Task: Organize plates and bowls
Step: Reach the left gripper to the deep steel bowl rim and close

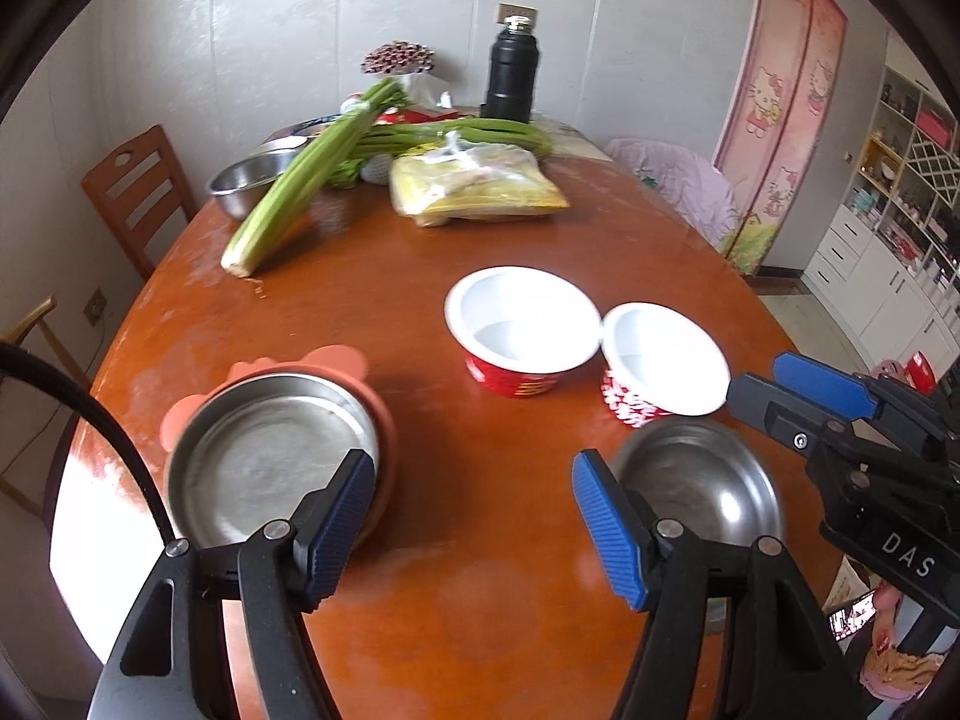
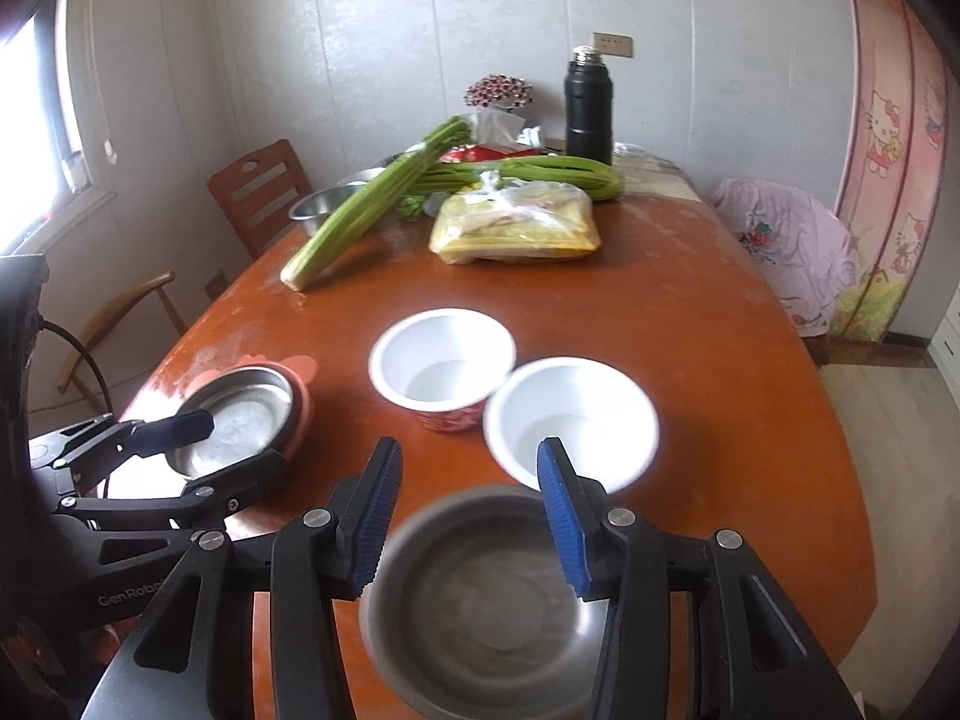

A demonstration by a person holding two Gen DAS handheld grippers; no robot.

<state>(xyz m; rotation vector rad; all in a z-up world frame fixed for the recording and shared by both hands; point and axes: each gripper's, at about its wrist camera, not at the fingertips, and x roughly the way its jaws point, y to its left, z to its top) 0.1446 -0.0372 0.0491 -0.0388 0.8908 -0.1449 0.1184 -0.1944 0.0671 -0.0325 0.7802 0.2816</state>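
Two white-lined red bowls (image 1: 522,327) (image 1: 663,363) stand side by side mid-table; they also show in the right wrist view (image 2: 444,360) (image 2: 570,414). A steel dish (image 1: 270,456) sits in a pink animal-shaped plate (image 1: 336,360) at the left. A small steel bowl (image 1: 696,480) stands near the front edge. My left gripper (image 1: 471,525) is open and empty, between the steel dish and the steel bowl. My right gripper (image 2: 471,516) is open, its fingers on either side of the steel bowl (image 2: 474,594).
At the far end of the wooden table (image 1: 420,276) lie celery stalks (image 1: 300,198), a yellow plastic bag (image 1: 474,186), a large steel basin (image 1: 246,180) and a black thermos (image 1: 510,75). Wooden chairs (image 1: 135,186) stand at the left, and a pink-covered chair (image 2: 780,240) at the right.
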